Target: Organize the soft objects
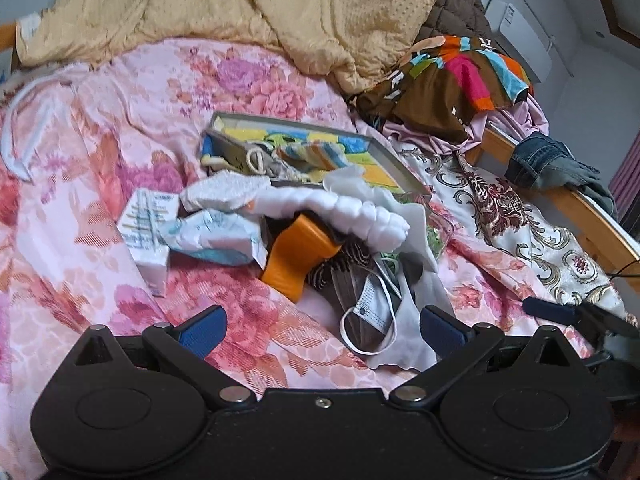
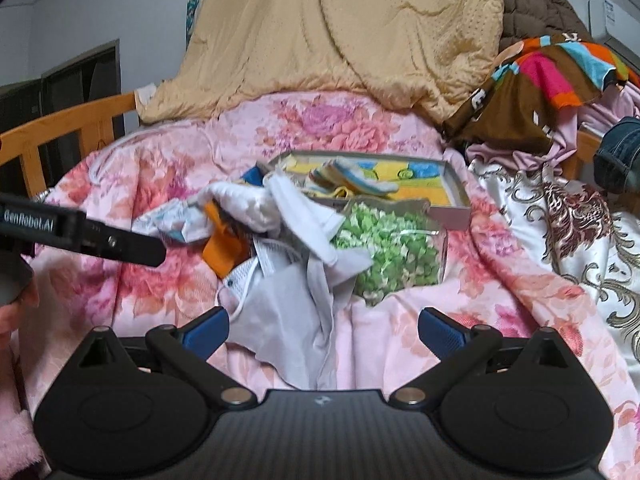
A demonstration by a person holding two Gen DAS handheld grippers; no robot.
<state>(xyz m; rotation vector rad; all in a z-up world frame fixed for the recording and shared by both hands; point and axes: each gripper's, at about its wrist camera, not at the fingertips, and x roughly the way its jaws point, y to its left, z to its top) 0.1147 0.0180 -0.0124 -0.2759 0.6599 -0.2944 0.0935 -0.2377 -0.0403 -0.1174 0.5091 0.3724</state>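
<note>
Your left hand-held gripper (image 1: 323, 330) hangs over the bed (image 1: 240, 80) with fingers spread wide, nothing between them. Your right hand-held gripper (image 2: 323, 330) is likewise agape and empty; in the left view its tip shows at 3 o'clock.

Left view, near to far: just ahead of the fingers, at 12 o'clock, lies a face mask (image 1: 370, 314) on a grey cloth (image 1: 416, 344). Behind it, an orange piece (image 1: 300, 254), touching a white foam strip (image 1: 344, 210). At 10 o'clock of the orange piece, a crumpled white packet (image 1: 216, 232) and beside it a small box (image 1: 148, 236). Farther on, a tray (image 1: 384, 152) holds striped cloth (image 1: 316, 156).

Right view: the grey cloth (image 2: 280, 320) reaches between the fingers. At 1 o'clock of it sits a bag of green bits (image 2: 392, 252), touching the tray (image 2: 456, 196) behind.

Farthest, a yellow quilt (image 1: 240, 8) is heaped at 12 o'clock; a striped garment (image 1: 460, 72) and jeans (image 1: 548, 160) lie at 2 o'clock.
</note>
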